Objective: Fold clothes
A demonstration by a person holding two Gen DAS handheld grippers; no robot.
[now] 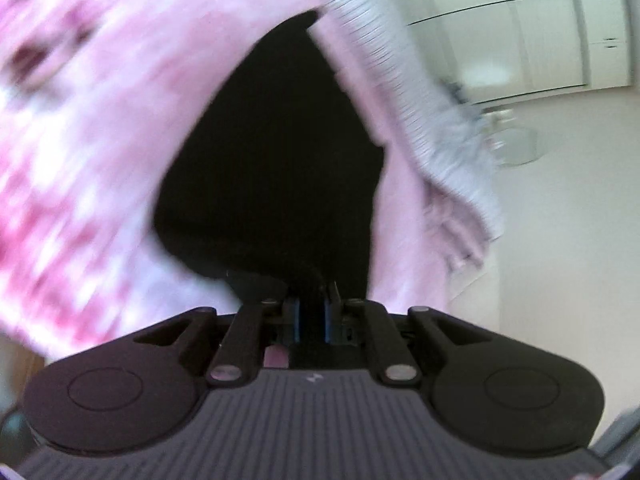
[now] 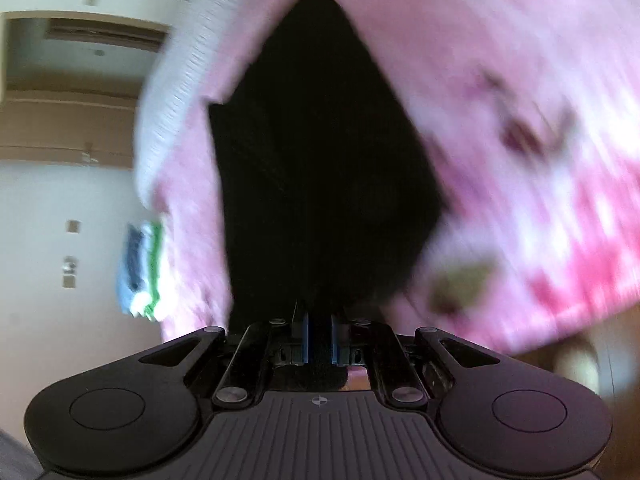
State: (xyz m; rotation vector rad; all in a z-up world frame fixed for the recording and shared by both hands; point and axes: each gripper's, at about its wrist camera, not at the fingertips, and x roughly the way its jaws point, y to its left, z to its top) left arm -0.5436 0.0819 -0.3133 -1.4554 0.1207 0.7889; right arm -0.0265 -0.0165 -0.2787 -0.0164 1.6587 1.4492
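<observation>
A pink garment with darker pink and white patches hangs blurred in front of both cameras. A grey ribbed trim runs along its edge. A black part of the cloth drops straight into my left gripper, which is shut on it; its fingertips are hidden in the fabric. In the right wrist view the same pink garment, ribbed trim and black cloth appear. My right gripper is likewise shut on the cloth, which hangs lifted off any surface.
White cabinets and a pale surface lie to the right in the left wrist view. A stack of blue, green and white clothes shows left of the garment in the right wrist view, with wall sockets beside it.
</observation>
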